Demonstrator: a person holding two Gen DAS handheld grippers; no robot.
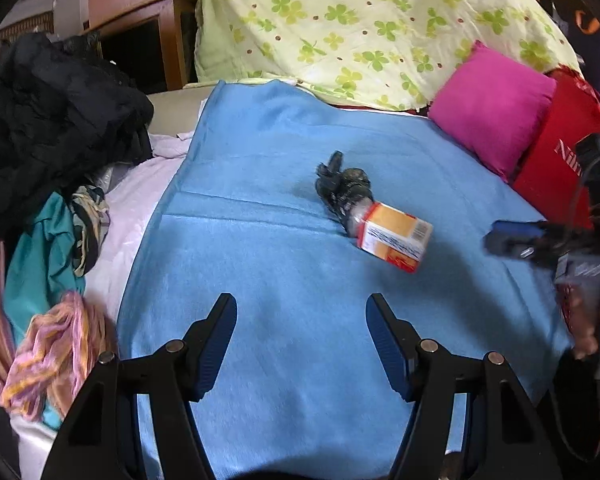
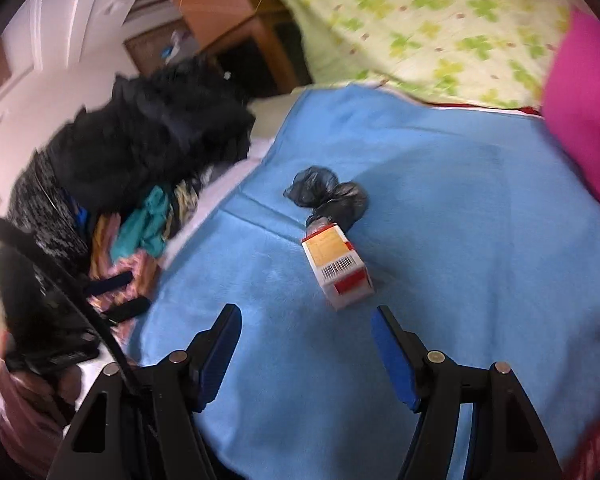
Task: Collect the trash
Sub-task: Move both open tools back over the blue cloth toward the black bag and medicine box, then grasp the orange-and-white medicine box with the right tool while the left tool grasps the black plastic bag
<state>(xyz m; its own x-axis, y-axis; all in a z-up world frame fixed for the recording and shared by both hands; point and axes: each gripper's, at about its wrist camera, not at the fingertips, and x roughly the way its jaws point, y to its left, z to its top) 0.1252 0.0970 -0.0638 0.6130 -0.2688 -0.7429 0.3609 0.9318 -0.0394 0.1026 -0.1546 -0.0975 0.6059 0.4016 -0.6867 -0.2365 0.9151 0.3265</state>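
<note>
A small orange, white and red carton (image 1: pixel 394 236) lies on the blue blanket (image 1: pixel 260 280), touching a knotted black plastic bag (image 1: pixel 342 186) just behind it. Both also show in the right wrist view: the carton (image 2: pixel 337 268) and the bag (image 2: pixel 326 196). My left gripper (image 1: pixel 301 312) is open and empty, low over the blanket, short of the carton. My right gripper (image 2: pixel 306 322) is open and empty, its tips just short of the carton. It also shows blurred at the right edge of the left wrist view (image 1: pixel 512 240).
A pile of black and coloured clothes (image 1: pixel 48 152) lies at the left of the bed. A magenta cushion (image 1: pixel 494 108), a red bag (image 1: pixel 560 168) and a green-clover sheet (image 1: pixel 360 28) bound the back and right. A wooden cabinet (image 1: pixel 140 20) stands behind.
</note>
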